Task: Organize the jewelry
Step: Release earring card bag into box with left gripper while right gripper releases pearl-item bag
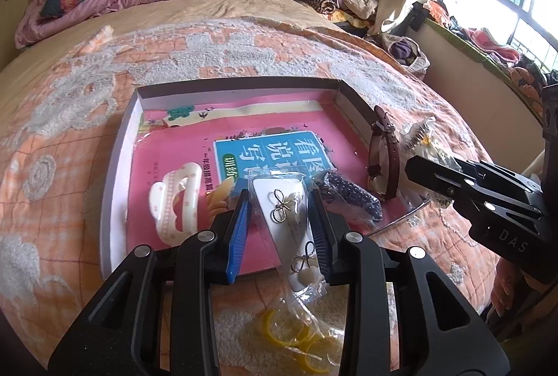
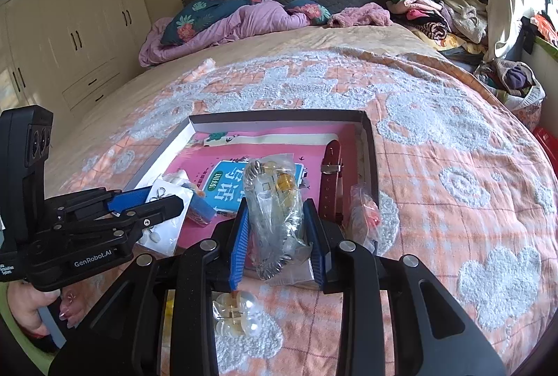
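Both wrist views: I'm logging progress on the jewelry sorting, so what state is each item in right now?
Left gripper: shut on earring card.
Earring card: bagged, held between the fingers above the box.
Right gripper: shut on clear bag.
Clear bag: held, gold jewelry inside.
Box: open, pink book inside.
Watch: lying against the box's outer wall.
Hair claw: resting in the box.
Yellow rings: bagged, on the bedspread.
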The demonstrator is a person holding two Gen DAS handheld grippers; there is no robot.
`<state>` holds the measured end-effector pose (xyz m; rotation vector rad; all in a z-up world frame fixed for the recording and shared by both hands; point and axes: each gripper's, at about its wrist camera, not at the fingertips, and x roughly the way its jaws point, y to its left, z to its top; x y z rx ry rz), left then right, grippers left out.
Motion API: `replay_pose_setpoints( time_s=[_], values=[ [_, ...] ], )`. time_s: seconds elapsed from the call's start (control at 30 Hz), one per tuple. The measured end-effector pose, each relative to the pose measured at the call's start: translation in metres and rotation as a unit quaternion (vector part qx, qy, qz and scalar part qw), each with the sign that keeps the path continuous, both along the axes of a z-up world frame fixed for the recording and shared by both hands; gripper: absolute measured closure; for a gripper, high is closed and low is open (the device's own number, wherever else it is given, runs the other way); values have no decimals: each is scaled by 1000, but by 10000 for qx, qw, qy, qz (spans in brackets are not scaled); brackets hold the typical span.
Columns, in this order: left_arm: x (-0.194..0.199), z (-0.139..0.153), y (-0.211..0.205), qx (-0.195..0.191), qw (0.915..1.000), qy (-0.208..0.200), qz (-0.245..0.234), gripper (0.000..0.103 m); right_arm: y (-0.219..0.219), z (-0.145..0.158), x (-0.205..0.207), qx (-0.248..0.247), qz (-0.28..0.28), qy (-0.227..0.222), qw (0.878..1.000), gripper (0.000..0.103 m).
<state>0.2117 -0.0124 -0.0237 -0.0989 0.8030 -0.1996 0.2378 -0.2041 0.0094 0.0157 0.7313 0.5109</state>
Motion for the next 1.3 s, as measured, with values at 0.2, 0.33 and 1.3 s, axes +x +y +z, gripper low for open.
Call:
replay_pose_setpoints(
  time_s=[0.2,0.33,1.3],
  values=[
    [8,-6,-6,56,10000,64,-30,77,-5,-6,7,31,-20,76,10000,74],
    [12,-10,-6,66,10000,46,1,77,-3,-12,12,-20,13,139,9999,74],
    [32,-15,9,127,9995,13,296,74,7,-31,27,-254,0,140,9996,65]
  ],
)
